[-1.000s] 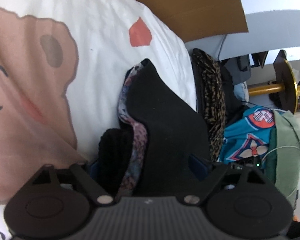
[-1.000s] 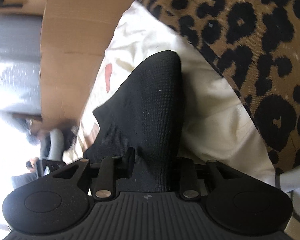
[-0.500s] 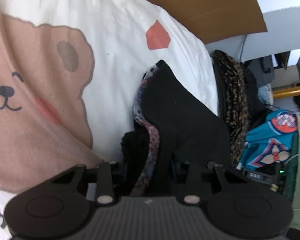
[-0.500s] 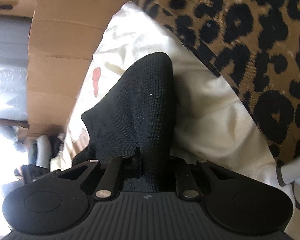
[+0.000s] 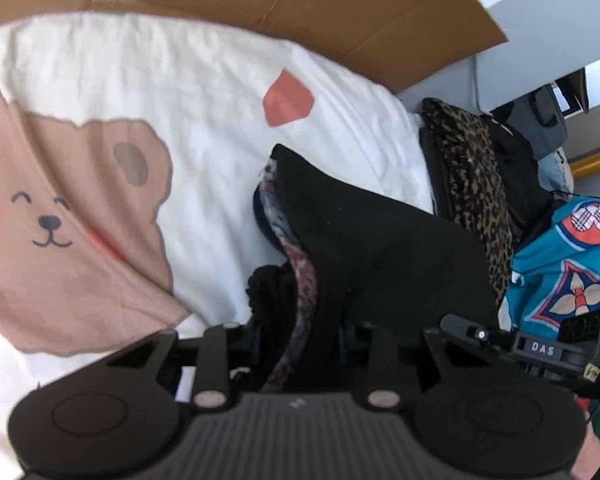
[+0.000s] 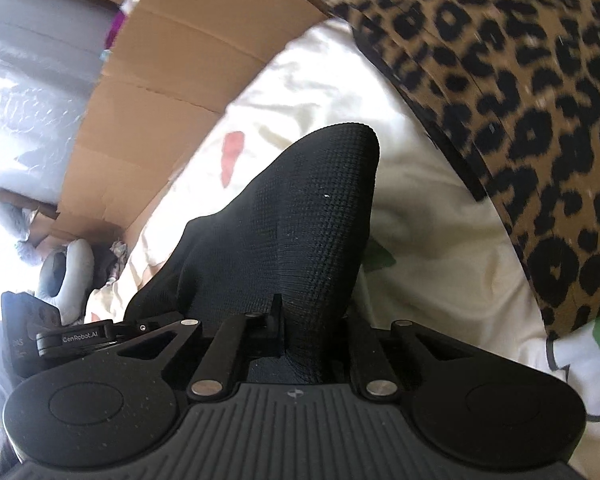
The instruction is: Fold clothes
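A black knit garment [image 5: 364, 240] with a patterned lining [image 5: 300, 280] lies bunched on a white bear-print bed sheet [image 5: 180, 92]. My left gripper [image 5: 300, 344] is shut on its near edge, the cloth pinched between the fingers. In the right wrist view the same black garment [image 6: 296, 216] rises ahead as a taut fold, and my right gripper [image 6: 304, 340] is shut on it. The other gripper's body [image 5: 540, 348] shows at the right of the left wrist view, close beside the garment.
A leopard-print garment [image 6: 520, 80] lies right of the black one, also seen as a leopard-print pile [image 5: 472, 184]. A teal printed cloth [image 5: 560, 264] lies at the far right. Brown cardboard [image 5: 340, 8] stands behind the sheet. A grey slipper [image 6: 66, 276] is at the left.
The left gripper's fingers have closed on the garment and the view has swung left across the sheet. The right gripper stays shut on the cloth while its view shifts right.
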The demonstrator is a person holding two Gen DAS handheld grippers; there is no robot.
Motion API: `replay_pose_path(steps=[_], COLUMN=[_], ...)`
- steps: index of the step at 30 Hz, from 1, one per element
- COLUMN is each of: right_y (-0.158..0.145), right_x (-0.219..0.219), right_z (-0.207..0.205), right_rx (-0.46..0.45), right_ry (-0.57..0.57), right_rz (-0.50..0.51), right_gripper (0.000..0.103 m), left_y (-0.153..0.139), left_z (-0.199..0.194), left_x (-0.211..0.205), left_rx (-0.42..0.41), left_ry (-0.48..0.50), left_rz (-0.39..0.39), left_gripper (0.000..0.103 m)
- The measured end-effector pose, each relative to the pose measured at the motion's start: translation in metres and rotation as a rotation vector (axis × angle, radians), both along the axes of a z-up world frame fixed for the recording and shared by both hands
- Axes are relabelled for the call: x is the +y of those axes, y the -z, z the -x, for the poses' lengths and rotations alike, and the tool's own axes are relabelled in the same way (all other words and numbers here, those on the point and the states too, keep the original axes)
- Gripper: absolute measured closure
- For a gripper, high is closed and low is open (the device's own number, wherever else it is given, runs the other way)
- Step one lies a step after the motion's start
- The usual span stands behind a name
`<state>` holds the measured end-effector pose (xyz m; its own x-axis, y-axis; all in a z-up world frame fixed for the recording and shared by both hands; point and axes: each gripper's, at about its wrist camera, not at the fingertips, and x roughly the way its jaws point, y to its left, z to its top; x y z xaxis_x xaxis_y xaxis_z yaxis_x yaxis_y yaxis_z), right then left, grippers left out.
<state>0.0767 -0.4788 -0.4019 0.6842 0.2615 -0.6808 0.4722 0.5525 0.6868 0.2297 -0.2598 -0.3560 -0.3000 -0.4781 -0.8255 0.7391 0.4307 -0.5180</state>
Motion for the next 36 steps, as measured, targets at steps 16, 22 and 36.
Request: replay_pose_path(steps=[16,22,36], right_y=[-0.091,-0.124,-0.221], right_x=[-0.012,-0.029,-0.081], right_z=[0.013,0.023,0.057], right_rx=[-0.178,-0.232,-0.249], right_ry=[-0.048,-0.03,-0.045], right_rz=[0.15,0.184,0.368], right_gripper=[0.094,0.094,0.094], left_y=[-0.094,-0.122,-0.164], left_z=[0.03,0.05,0.103], left_x=[-0.005,-0.02,-0.067], left_rx=[-0.143,-0.154,-0.099], left_ry=[-0.027,-0.018,0.008], left_rz=[0.099,0.166,0.286], left_gripper=[0.07,0.07,0.07])
